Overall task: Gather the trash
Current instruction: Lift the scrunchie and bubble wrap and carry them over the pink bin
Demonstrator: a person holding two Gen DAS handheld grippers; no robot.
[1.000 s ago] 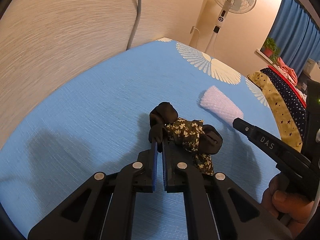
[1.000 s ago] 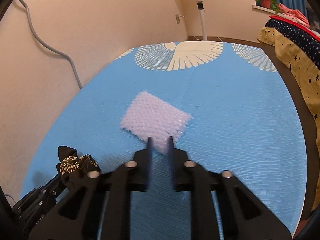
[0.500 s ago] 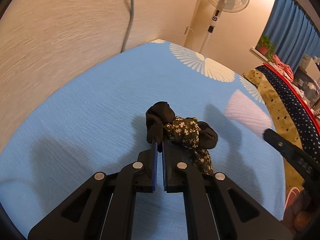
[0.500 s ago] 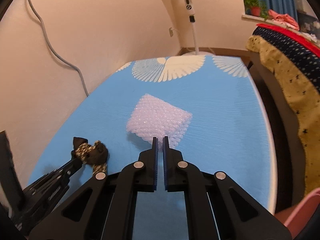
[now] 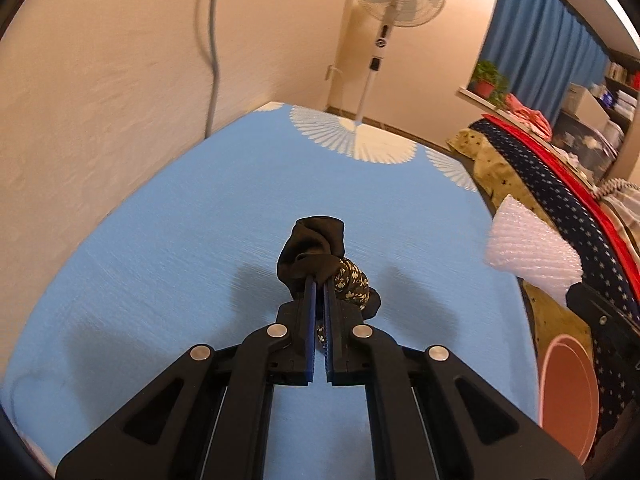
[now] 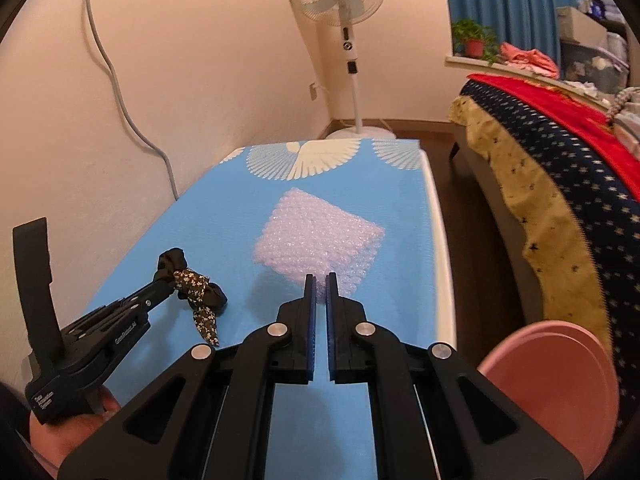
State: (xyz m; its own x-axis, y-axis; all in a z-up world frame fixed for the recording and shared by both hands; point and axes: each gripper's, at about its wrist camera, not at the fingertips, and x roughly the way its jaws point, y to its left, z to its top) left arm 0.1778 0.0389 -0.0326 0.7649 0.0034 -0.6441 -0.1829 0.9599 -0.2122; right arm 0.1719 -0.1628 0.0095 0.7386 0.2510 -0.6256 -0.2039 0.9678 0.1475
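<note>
My left gripper (image 5: 319,283) is shut on a black scrunchie with a flowered bow (image 5: 320,256), held just above the blue mattress cover (image 5: 168,248). From the right wrist view the same scrunchie (image 6: 192,280) hangs from the left gripper (image 6: 168,274) at the lower left. My right gripper (image 6: 320,280) is shut on a corner of a white bubble-wrap sheet (image 6: 316,236), lifted off the cover. In the left wrist view that bubble wrap (image 5: 528,248) hangs at the right edge over the mattress side.
A pink bin (image 6: 560,380) stands on the floor at the lower right, seen also as the pink bin (image 5: 568,396) beside the mattress. A bed with a star-patterned blanket (image 6: 560,168) runs along the right. A standing fan (image 6: 344,8) and a wall cable (image 6: 120,92) are behind.
The right gripper closed on the bubble wrap and lifted it up and to the right, off the cover. The left gripper rose a little with the scrunchie in it.
</note>
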